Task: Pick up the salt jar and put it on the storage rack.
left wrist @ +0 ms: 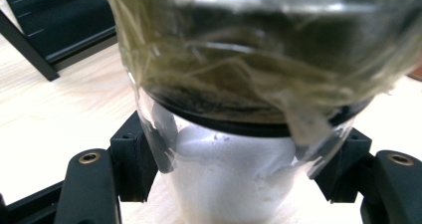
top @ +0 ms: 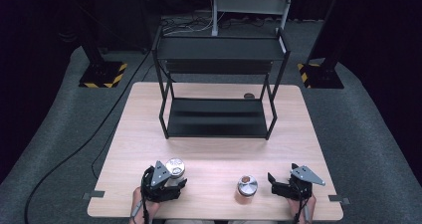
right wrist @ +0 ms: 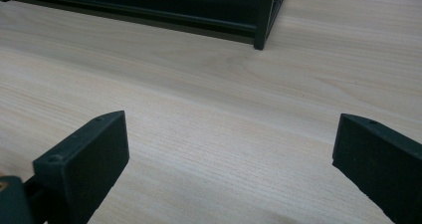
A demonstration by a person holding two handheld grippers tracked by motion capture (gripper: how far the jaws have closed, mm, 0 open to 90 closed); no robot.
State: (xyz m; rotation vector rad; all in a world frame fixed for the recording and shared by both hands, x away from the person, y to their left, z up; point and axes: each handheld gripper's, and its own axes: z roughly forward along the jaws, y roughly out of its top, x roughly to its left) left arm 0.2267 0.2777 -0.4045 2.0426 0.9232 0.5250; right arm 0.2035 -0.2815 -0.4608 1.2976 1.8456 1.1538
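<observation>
Clamping a clear jar (top: pixel 174 169) between its two black jaws, the left gripper (top: pixel 166 181) sits at the near left of the wooden table (top: pixel 214 144); in the left gripper view the jaw blocks press the jar's lower body from either side, below a dark band, with pale stringy contents (left wrist: pixel 249 69) above it and a white powdery fill (left wrist: pixel 224 179) beneath. Whether the jar rests on the table or is lifted just off it, I cannot tell. The right gripper (top: pixel 278 186) lies at the near right with its jaws spread wide and nothing between them, bare tabletop showing in the gap. A second jar (top: pixel 247 186) with a shiny lid stands upright between the two grippers, just beside the right one and apart from its jaws. A black two-tier shelf rack (top: pixel 219 84) stands at the far middle of the table, both tiers bare, with a small dark round object (top: pixel 249 95) near its right rear leg.

The held jar looks rigid, smooth and probably glass, so I judge it slippery and breakable, moderately heavy with its fill. A hold low on the straight wall, square across the widest part, seems safest; gripping the lid or tapering shoulder would risk a slip
</observation>
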